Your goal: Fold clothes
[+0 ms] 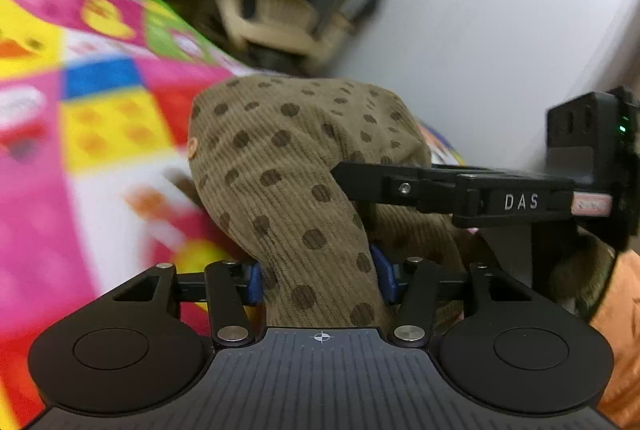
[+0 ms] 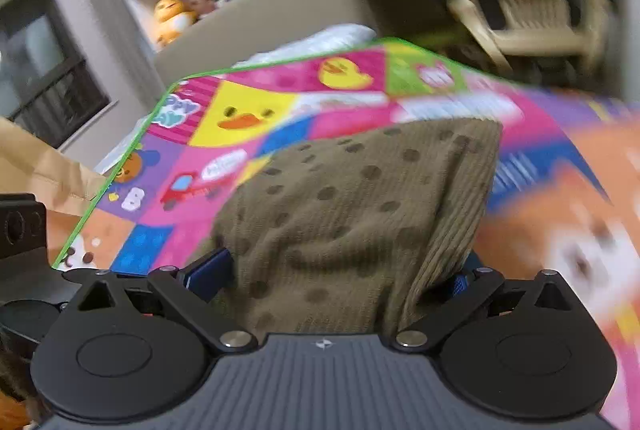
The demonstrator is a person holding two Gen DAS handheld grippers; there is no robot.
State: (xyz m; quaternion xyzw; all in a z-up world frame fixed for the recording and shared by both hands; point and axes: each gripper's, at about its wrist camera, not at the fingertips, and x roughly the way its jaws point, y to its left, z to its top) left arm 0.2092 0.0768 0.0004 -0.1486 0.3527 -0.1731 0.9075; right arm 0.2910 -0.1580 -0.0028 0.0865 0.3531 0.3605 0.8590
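Garment: a brown corduroy piece with dark dots [image 1: 288,165], bunched and lifted off the play mat [image 1: 100,117], held between the two grippers.
Left gripper [image 1: 320,278]: blue pads [image 1: 253,284] pressed against a thick roll of the cloth on both sides; it is gripping the garment.
Right gripper [image 2: 340,278]: cloth fills the gap and bulges over both blue pads [image 2: 210,272]; judged to be clamped on the garment.
Progress: early to middle. The garment is gathered and raised, not flat; no clean fold edge is visible. Laying it down, squaring it and pressing the fold remain.
Left wrist view only: the right gripper seen from the side, crossing in from the right, plus an orange button [image 1: 193,149] on the cloth.
Right wrist view only: the mat's green-edged far corner [image 2: 172,87], a brown paper bag [image 2: 36,165], and plush toys [image 2: 172,17] on a ledge.
Both views: blurred chair [image 2: 532,21] beyond the mat.
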